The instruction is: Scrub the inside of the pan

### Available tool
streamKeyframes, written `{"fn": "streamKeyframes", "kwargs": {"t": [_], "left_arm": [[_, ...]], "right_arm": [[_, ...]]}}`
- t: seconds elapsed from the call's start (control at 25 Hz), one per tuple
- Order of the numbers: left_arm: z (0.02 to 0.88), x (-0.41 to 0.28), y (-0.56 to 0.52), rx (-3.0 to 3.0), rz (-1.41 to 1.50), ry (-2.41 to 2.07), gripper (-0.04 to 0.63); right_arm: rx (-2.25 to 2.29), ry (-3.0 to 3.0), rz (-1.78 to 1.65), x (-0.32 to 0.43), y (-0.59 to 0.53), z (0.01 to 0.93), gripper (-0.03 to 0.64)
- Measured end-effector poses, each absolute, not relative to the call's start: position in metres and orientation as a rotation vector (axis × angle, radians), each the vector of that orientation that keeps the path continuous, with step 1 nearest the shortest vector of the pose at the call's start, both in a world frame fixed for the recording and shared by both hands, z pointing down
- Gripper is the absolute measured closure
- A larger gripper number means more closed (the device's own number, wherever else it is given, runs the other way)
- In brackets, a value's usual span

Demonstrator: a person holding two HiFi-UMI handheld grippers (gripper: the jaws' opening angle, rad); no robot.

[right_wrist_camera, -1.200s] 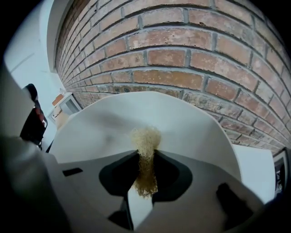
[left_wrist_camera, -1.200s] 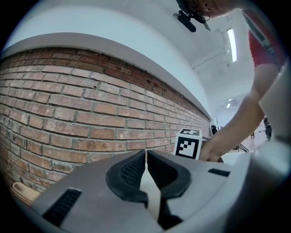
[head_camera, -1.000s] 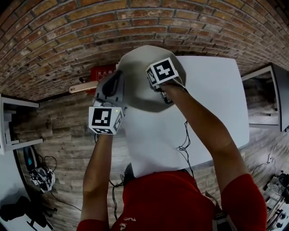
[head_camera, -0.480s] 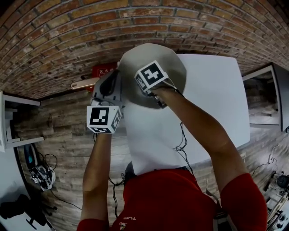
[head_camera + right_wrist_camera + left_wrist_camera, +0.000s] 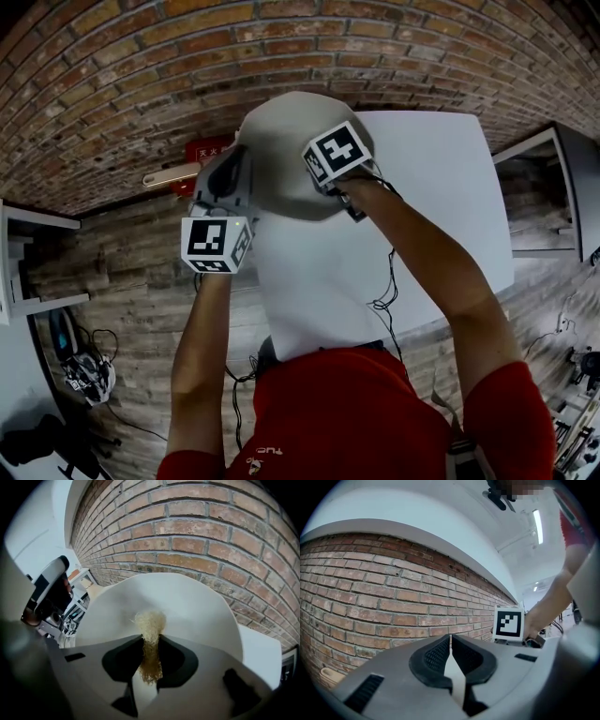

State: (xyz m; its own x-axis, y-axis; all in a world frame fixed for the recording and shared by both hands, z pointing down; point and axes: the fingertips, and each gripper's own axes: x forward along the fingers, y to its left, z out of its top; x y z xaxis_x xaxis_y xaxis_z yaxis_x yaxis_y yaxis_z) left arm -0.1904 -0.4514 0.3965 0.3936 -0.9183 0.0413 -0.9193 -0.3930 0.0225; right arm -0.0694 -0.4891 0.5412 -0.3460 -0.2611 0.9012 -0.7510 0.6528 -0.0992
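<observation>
The pale grey pan [image 5: 281, 141] is held up off the white table, its wooden handle [image 5: 173, 175] pointing left. My left gripper [image 5: 234, 178] is shut on a thin cream edge [image 5: 453, 679], the pan's rim beside the handle. In the right gripper view the pan's pale inside [image 5: 187, 606] fills the middle. My right gripper [image 5: 150, 641] is shut on a tan fibrous scrubber [image 5: 150, 625], whose tuft presses against the inner surface. In the head view the right gripper [image 5: 319, 173] reaches into the pan under its marker cube. That cube [image 5: 508, 624] also appears in the left gripper view.
A white table [image 5: 422, 216] lies below and to the right of the pan. A brick wall [image 5: 141, 66] stands right behind it, with a red box [image 5: 208, 150] at its foot. A shelf unit [image 5: 19, 262] is at the left and a cabinet [image 5: 553, 197] at the right.
The right gripper swept left across the pan's inside, then back to the right. The pan and left gripper shifted slightly toward the wall.
</observation>
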Motion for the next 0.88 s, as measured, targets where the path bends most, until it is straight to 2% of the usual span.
{"fn": "streamKeyframes", "kwargs": {"t": [0.44, 0.88], "left_arm": [[0.394, -0.189, -0.442, 2.585, 0.046, -1.715, 0.571], [0.393, -0.176, -0.442, 2.605, 0.031, -1.684, 0.571]], "right_arm": [[0.549, -1.961, 0.586, -0.140, -0.431, 0.544, 0.529], [0.643, -1.892, 0.573, -0.083, -0.446, 0.542, 0.529]]}}
